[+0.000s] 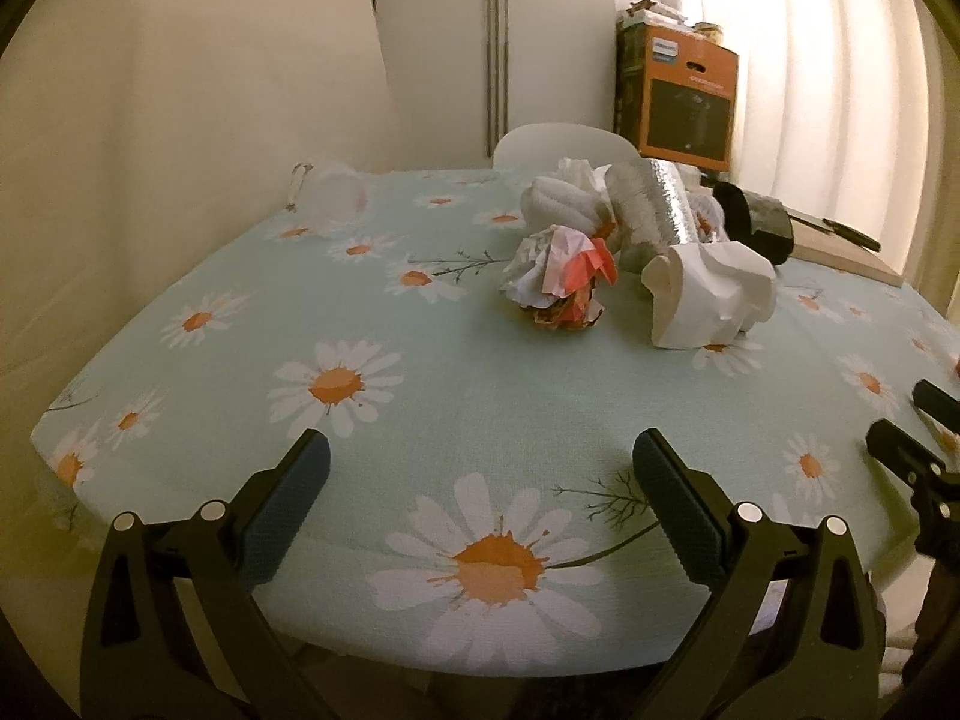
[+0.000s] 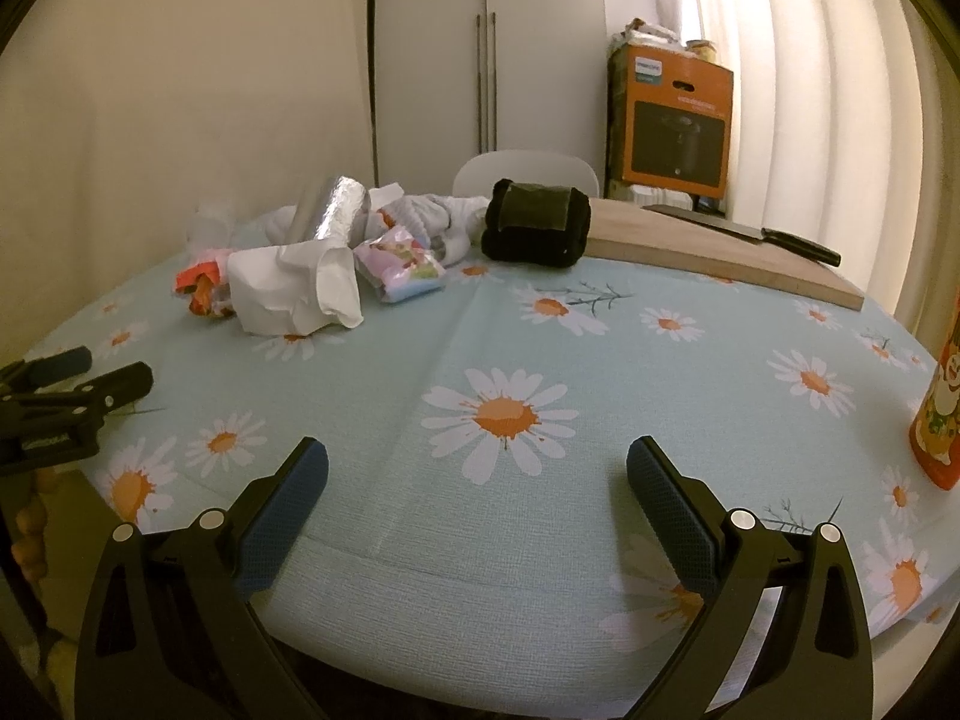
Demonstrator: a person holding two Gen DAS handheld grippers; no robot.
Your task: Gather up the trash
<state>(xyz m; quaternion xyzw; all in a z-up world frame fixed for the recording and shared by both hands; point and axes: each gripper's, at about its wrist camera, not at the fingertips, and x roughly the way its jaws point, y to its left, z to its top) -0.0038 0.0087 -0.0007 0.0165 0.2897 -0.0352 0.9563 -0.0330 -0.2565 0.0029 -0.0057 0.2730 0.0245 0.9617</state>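
status: not started. left claw (image 1: 480,468) and right claw (image 2: 477,468) spread wide, empty, at counter (image 1: 480,396) near edge. crumpled wrapper (image 1: 558,279), white tissue wad (image 1: 708,294), foil roll (image 1: 654,204) uncollected mid-counter toward far edge.

I could make out no text for certain. The orange-and-black cardboard box (image 2: 675,132) behind my table carried a pale label (image 2: 649,69) with a blurred word on it, too soft for me to read.
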